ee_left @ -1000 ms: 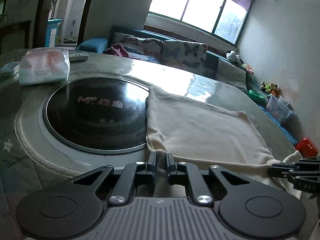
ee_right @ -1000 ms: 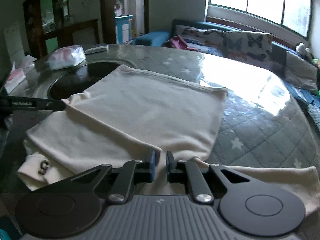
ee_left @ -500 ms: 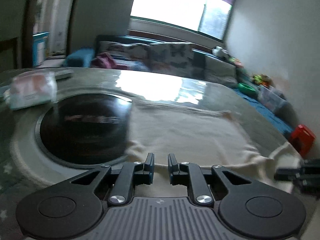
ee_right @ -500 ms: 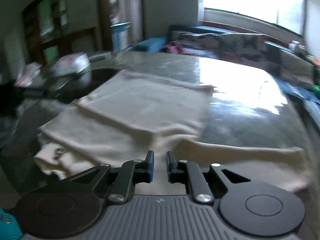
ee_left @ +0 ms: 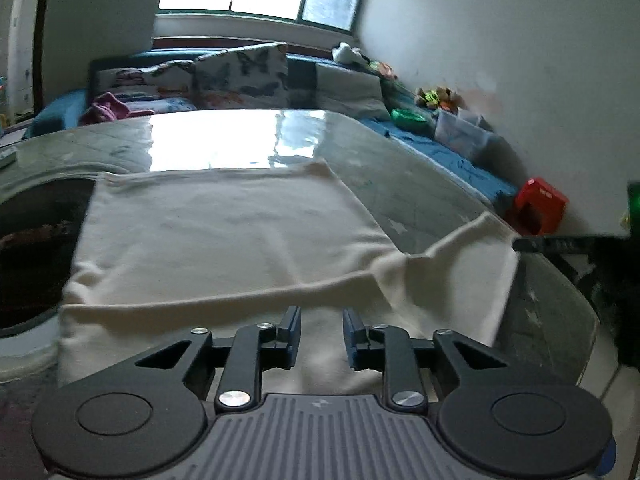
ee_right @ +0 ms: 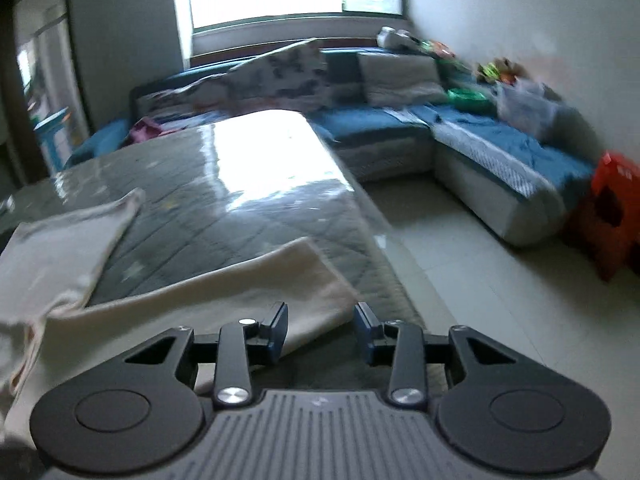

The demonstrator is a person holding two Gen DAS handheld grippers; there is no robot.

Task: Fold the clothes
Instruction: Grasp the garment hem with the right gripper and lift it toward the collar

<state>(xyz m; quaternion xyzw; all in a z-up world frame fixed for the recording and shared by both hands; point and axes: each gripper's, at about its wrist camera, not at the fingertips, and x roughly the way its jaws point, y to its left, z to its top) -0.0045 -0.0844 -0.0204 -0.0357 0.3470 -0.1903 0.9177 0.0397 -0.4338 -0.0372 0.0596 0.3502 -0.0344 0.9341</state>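
Both grippers opening | left gripper (ee_left: pixel 319 332) parted over cream garment (ee_left: pixel 224 240), nothing pinched | right gripper (ee_right: pixel 321 330) parted above sleeve (ee_right: pixel 248 284) on table (ee_right: pixel 256 184)

The left gripper (ee_left: pixel 319 330) hovers over the folded cream garment (ee_left: pixel 224 240) on the table (ee_left: pixel 420 168), jaws opening, apparently gripping nothing.
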